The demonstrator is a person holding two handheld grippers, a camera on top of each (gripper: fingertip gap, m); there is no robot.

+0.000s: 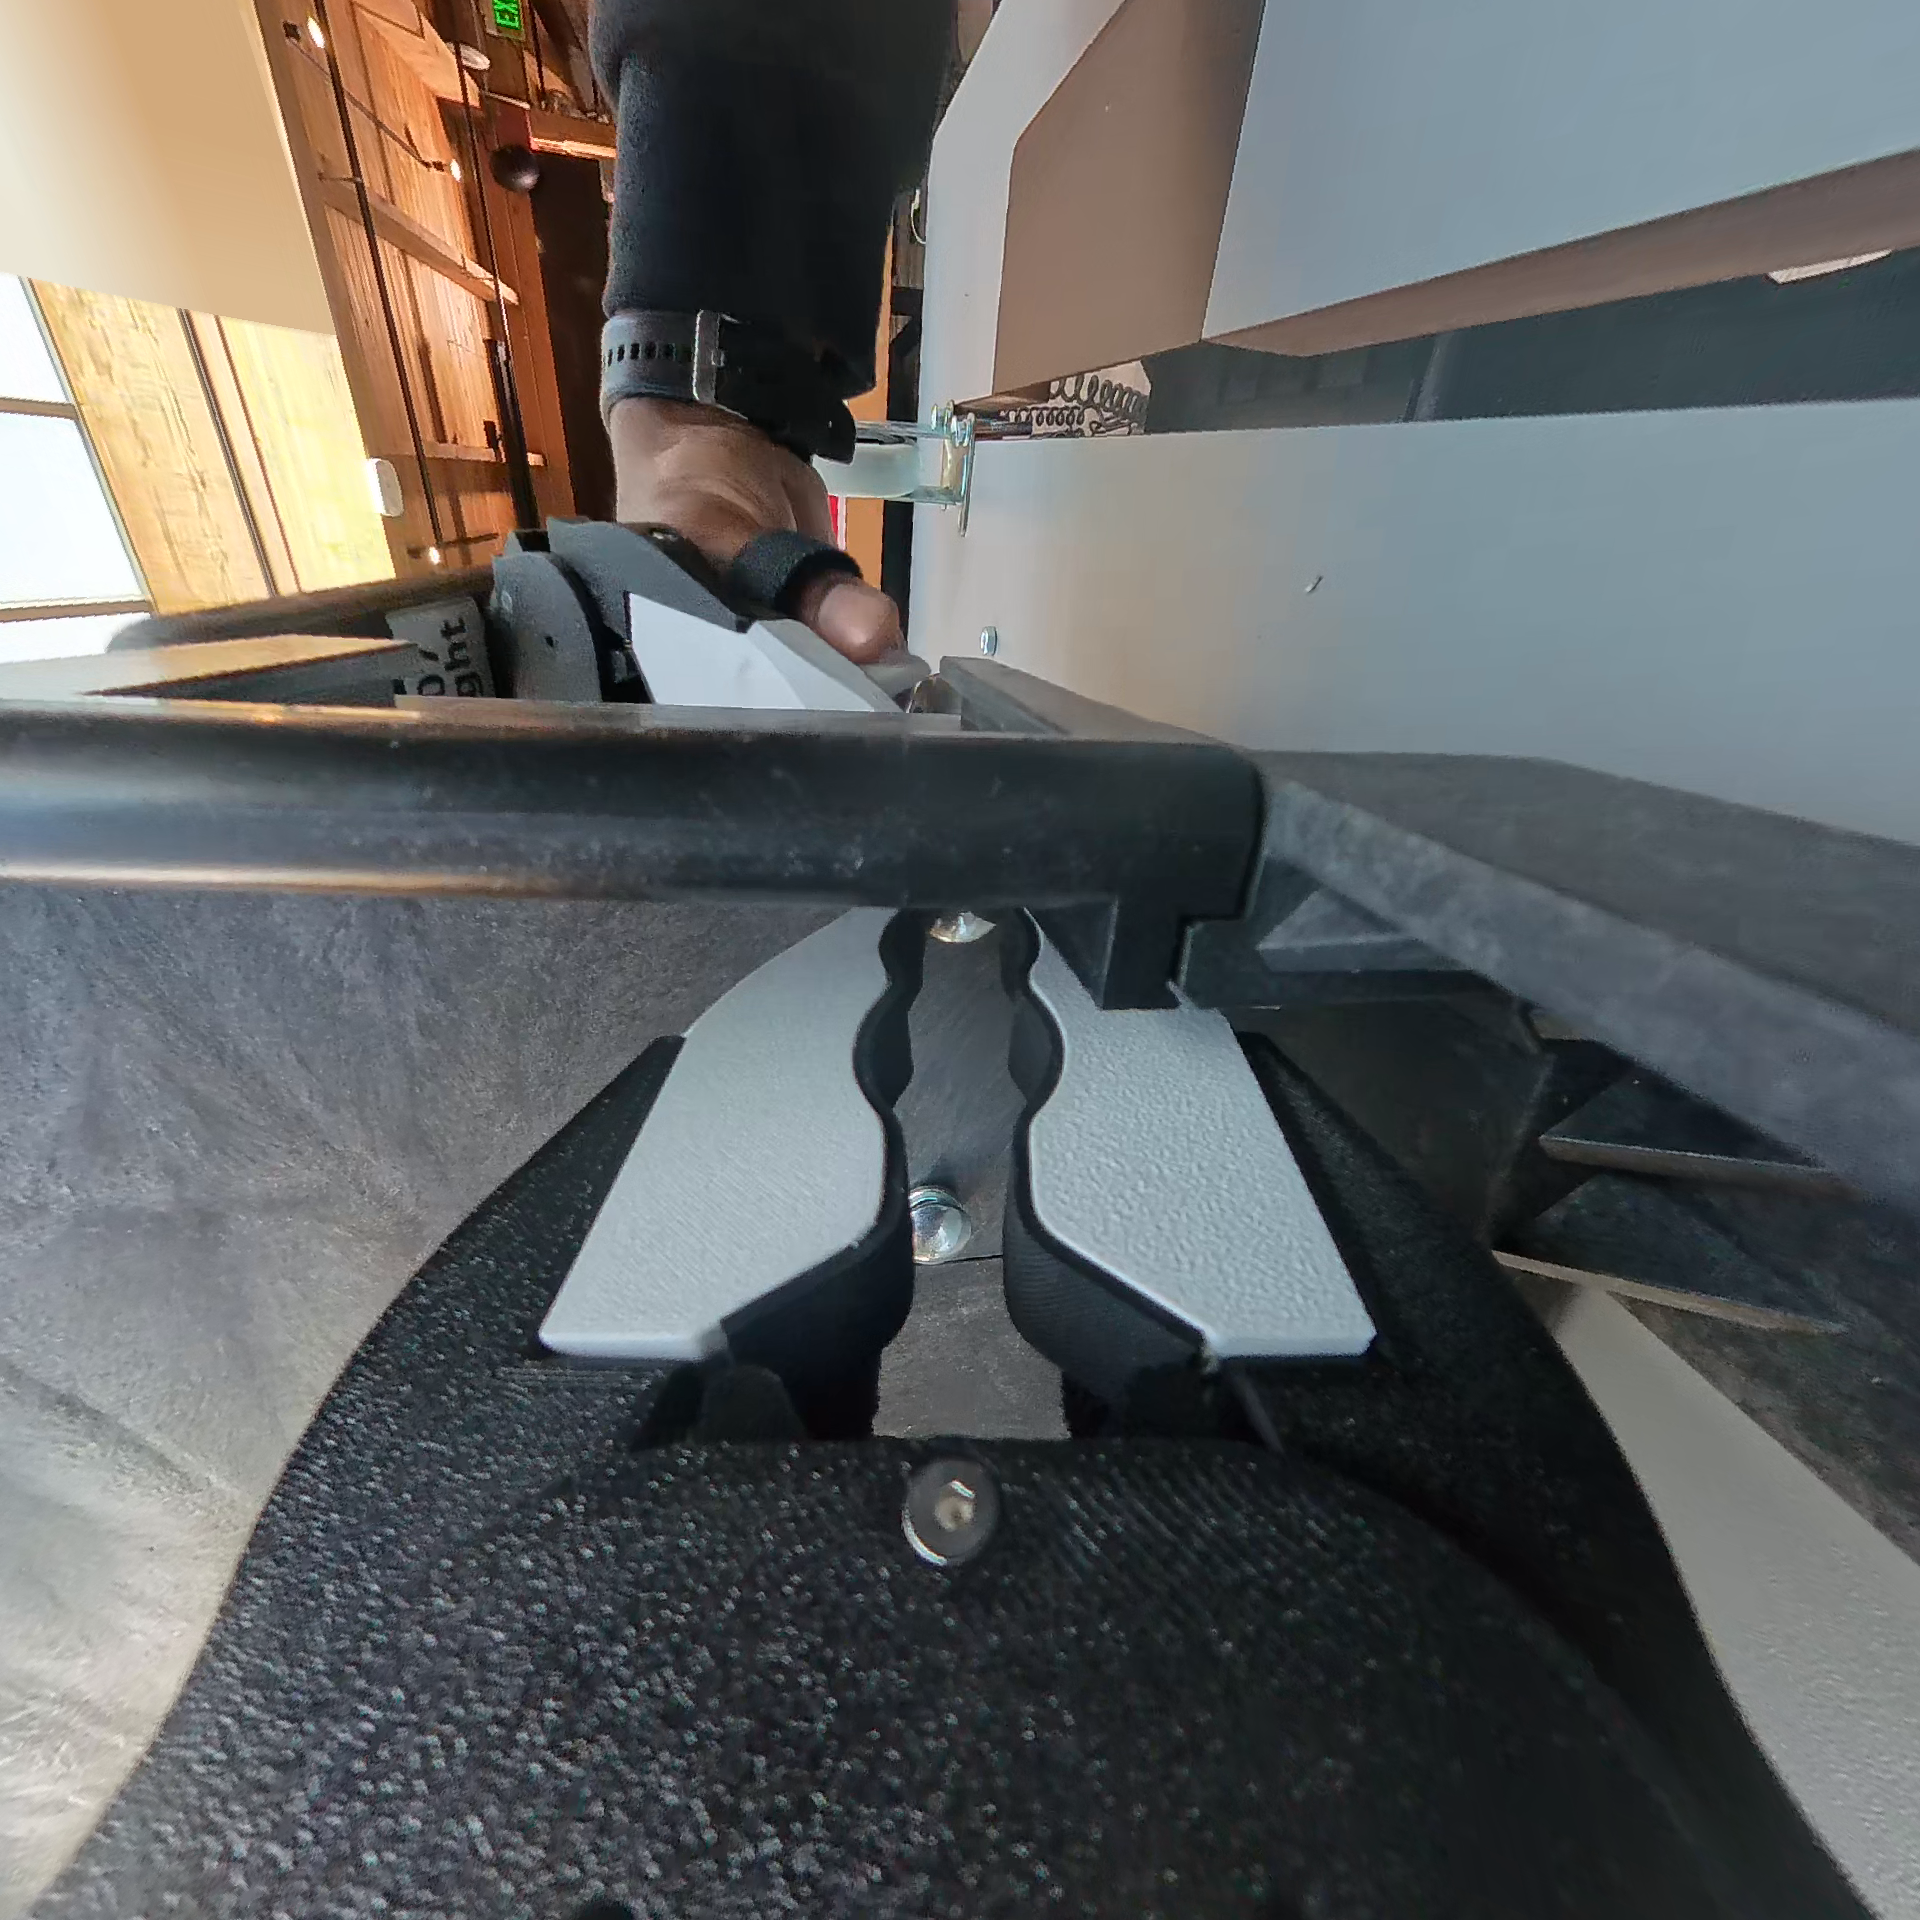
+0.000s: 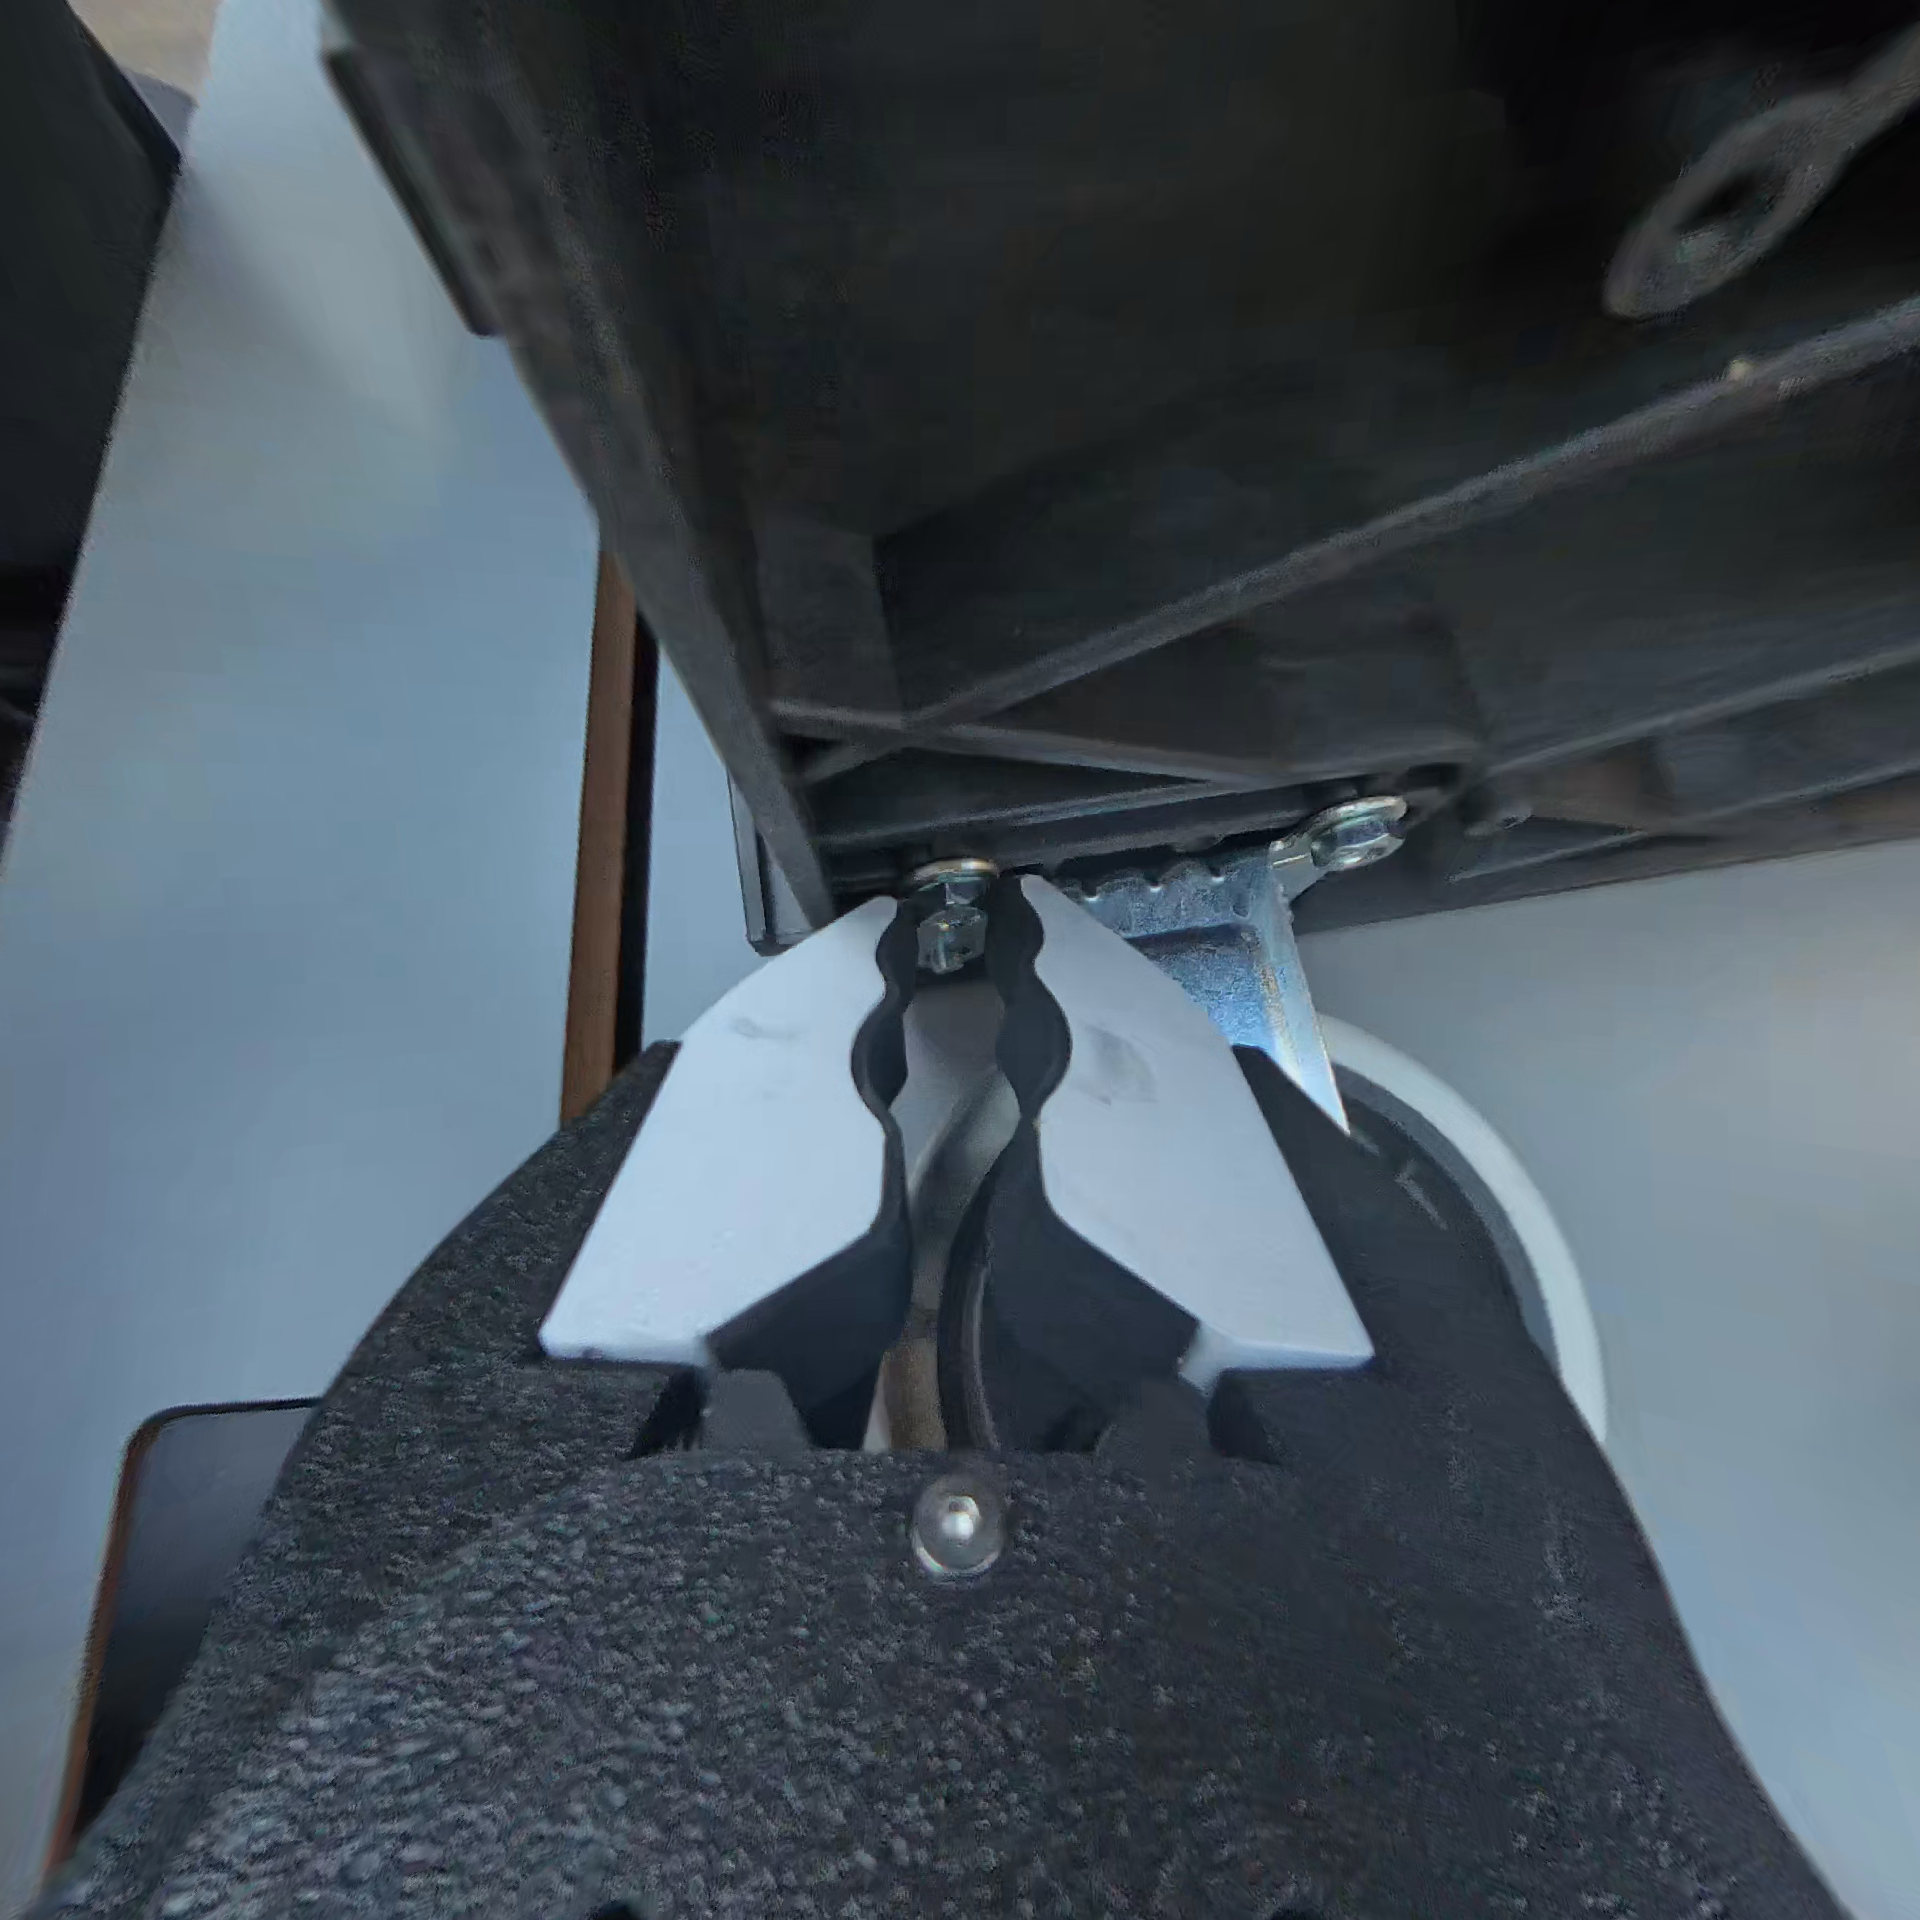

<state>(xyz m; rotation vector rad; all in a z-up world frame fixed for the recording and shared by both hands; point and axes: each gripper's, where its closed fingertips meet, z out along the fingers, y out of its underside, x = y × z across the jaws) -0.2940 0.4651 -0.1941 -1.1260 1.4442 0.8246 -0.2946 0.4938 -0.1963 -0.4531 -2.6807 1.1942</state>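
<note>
left gripper (image 1: 961, 930) tips at screw (image 1: 958, 925) under black frame (image 1: 727, 810).

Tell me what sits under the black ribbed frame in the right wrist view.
A silver hex bolt between the right gripper's fingertips, beside a zinc-plated caster bracket over a white wheel. The gripper covers most of that wheel.
</note>
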